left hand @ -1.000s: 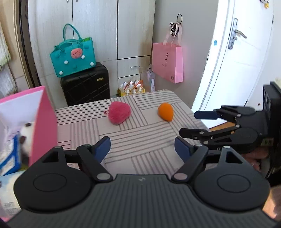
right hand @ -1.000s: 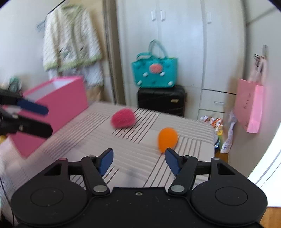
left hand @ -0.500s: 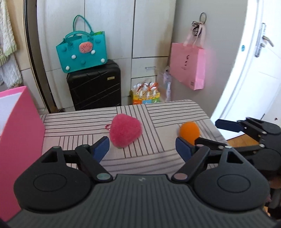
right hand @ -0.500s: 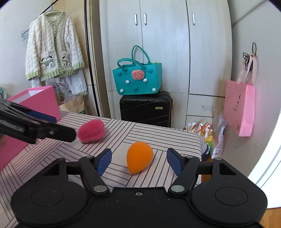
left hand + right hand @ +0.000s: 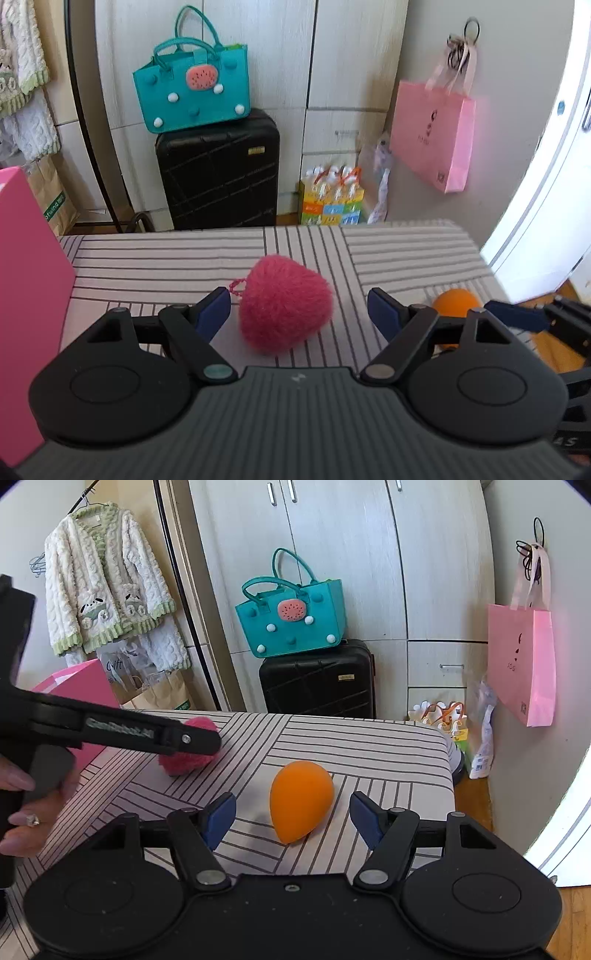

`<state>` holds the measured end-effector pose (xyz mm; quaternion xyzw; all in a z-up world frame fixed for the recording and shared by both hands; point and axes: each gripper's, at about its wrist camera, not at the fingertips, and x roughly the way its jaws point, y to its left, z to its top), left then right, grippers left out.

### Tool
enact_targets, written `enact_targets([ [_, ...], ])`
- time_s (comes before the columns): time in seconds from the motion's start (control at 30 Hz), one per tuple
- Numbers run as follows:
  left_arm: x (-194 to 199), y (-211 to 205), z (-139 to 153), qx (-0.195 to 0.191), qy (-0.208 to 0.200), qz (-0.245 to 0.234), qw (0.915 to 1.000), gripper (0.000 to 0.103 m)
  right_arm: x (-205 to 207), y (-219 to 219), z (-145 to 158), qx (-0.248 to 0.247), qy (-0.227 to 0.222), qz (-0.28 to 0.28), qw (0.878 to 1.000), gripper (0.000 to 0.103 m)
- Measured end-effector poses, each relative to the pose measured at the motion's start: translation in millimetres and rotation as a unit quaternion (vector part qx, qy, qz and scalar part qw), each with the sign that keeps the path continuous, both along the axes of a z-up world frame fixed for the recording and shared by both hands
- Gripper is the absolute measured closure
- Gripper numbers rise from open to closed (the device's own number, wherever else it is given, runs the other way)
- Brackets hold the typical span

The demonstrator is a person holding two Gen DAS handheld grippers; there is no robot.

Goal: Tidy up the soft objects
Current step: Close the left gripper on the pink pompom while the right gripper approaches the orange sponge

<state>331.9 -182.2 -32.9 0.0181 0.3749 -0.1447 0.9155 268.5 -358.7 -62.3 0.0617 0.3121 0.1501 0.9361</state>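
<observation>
pink box (image 5: pixel 22 295) cropped left, orange sponge (image 5: pixel 452 301) half hidden

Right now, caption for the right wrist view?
Right gripper, jaws open, lined up on an orange egg-shaped sponge on the striped table; left gripper over a pink fuzzy heart.

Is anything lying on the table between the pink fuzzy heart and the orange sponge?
No. In the right wrist view only bare striped tablecloth separates the pink fuzzy heart from the orange sponge.
</observation>
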Motion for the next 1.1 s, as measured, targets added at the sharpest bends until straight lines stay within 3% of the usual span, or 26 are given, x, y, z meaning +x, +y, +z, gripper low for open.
enact_targets([
  [0.07,0.4,-3.1,-1.5,0.014,-0.001,-0.001,0.9999,0.023,0.8,1.3,-0.4,-0.002,-0.001,0.011,1.0,0.03],
  [0.23,5.9,-1.7,-6.2,0.006,-0.001,0.009,0.9999,0.026,4.1,3.4,-2.5,-0.003,0.004,0.019,1.0,0.03],
  [0.33,10.2,1.7,-9.7,0.003,0.023,0.019,0.9996,0.045,6.6,6.6,-3.5,-0.015,0.015,0.017,1.0,0.03],
  [0.6,12.0,8.8,-15.0,-0.02,0.015,0.032,0.9992,0.048,9.0,8.4,-5.1,-0.015,0.014,0.023,1.0,0.03],
  [0.67,11.4,9.5,-15.8,-0.022,0.008,0.033,0.9992,0.053,8.3,9.2,-5.0,-0.022,0.009,0.023,0.999,0.03],
  [0.93,10.5,6.3,-17.7,-0.024,-0.006,0.038,0.999,0.055,7.4,11.8,-5.6,-0.032,0.013,0.006,0.999,0.031],
  [1.1,8.7,7.2,-18.3,-0.029,-0.01,0.042,0.9986,0.057,7.6,11.5,-7.4,-0.032,0.018,0.0,0.999,0.048],
])
